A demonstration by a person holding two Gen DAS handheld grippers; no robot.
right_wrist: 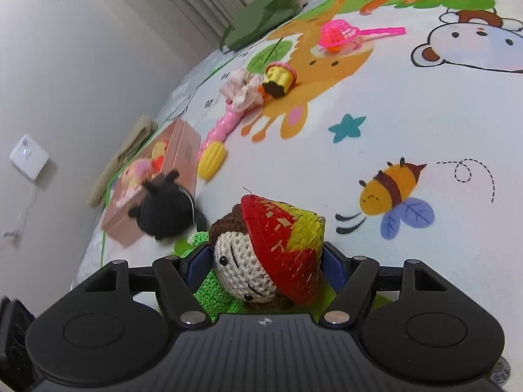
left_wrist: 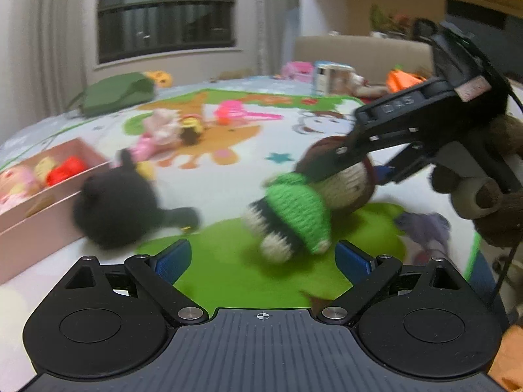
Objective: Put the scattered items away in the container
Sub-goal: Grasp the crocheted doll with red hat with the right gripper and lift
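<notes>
Your right claw (right_wrist: 263,261) is clamped on the crocheted doll (right_wrist: 242,268) by its head, lifted over the play mat (right_wrist: 327,163); it's soft and light, so squeeze gently. Your left claw (left_wrist: 263,256) hangs apart and empty, the pink box (left_wrist: 49,215) at its 9 o'clock.

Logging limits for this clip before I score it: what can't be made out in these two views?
- Black plush toy: motion-blurred in the left wrist view; its face is unreadable.
- Pink box: contents partly hidden by its wall in both views, cut by the left view's edge.
- Crochet doll: body hidden behind the right hand-held gripper; contact unclear.
- Left hand-held gripper: open, empty.
</notes>
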